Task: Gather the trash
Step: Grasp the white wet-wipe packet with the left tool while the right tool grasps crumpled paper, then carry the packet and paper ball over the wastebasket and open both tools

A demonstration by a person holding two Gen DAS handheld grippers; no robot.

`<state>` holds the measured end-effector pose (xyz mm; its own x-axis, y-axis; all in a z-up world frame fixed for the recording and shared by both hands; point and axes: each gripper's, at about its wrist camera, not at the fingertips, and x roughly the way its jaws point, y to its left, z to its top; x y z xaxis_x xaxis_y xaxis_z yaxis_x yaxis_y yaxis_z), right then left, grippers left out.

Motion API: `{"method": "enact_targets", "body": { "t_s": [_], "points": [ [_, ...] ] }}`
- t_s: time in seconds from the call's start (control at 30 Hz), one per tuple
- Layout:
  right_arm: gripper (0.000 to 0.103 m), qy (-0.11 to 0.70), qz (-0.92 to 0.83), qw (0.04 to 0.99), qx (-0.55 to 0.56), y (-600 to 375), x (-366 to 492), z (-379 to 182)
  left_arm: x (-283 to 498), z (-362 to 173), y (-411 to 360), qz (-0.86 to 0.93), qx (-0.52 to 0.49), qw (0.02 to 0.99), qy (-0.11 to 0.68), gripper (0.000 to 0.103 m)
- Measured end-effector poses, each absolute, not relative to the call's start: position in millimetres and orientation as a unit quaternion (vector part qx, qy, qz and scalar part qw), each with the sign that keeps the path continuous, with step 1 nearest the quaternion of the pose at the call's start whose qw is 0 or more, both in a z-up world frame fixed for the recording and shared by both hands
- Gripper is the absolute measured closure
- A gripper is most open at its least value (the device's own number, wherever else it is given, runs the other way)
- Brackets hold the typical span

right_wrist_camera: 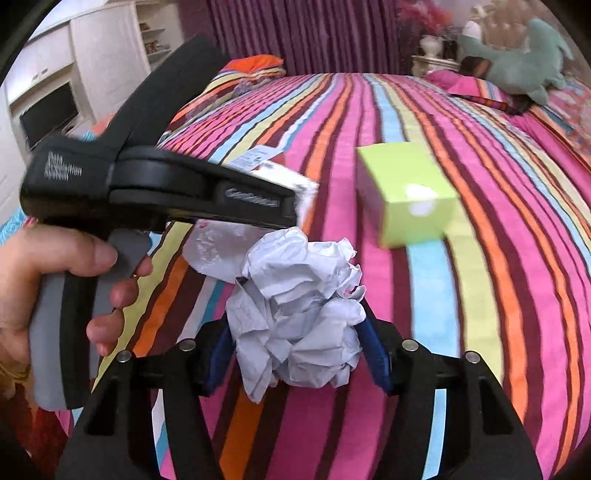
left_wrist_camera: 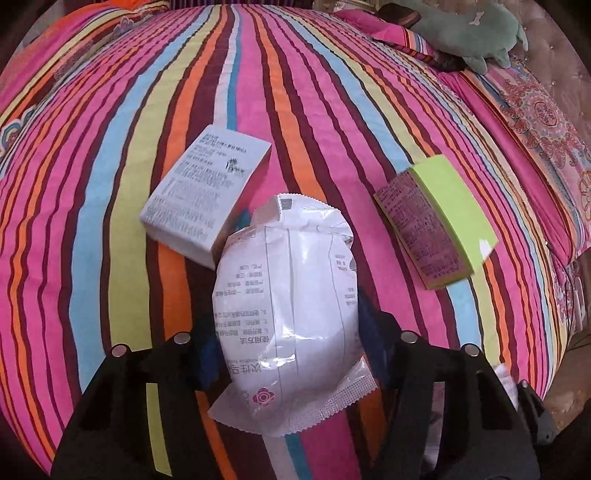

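A white plastic packet (left_wrist_camera: 288,295) with printed text lies on the striped bedspread (left_wrist_camera: 110,184), and my left gripper (left_wrist_camera: 291,343) is shut on it, blue pads pressing both its sides. In the right wrist view my right gripper (right_wrist_camera: 295,332) is shut on a crumpled white paper ball (right_wrist_camera: 295,314) just above the bed. A hand holds the left gripper (right_wrist_camera: 291,210) to the left of the ball, over the packet (right_wrist_camera: 210,251). A white printed box (left_wrist_camera: 207,192) lies just beyond the packet. A lime green box (left_wrist_camera: 443,218) (right_wrist_camera: 406,195) lies to the right.
A grey-green plush toy (left_wrist_camera: 469,33) (right_wrist_camera: 517,70) and patterned pillows (left_wrist_camera: 535,122) sit at the far right of the bed. Purple curtains (right_wrist_camera: 314,33) hang behind the bed, with white shelving and a dark screen (right_wrist_camera: 48,110) at the left.
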<state>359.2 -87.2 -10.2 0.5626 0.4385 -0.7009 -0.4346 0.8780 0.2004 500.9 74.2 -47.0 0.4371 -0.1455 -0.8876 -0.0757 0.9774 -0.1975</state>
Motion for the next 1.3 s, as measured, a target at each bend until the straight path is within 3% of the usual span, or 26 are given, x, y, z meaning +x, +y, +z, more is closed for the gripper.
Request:
{"method": "enact_targets", "body": {
  "t_s": [0.37,1.3],
  "points": [
    [0.045,0.398,0.199,0.894,0.047,-126.9,313.1,-1.2,420.7,-28.2,64.2,-0.015,-0.092,0.873,0.479,0.043],
    [0.045,0.402,0.156,0.900,0.061,-158.5,232.6,0.2,266.1,-9.3,48.7,-0.011,-0.060,0.888,0.457,0.043]
  ]
}}
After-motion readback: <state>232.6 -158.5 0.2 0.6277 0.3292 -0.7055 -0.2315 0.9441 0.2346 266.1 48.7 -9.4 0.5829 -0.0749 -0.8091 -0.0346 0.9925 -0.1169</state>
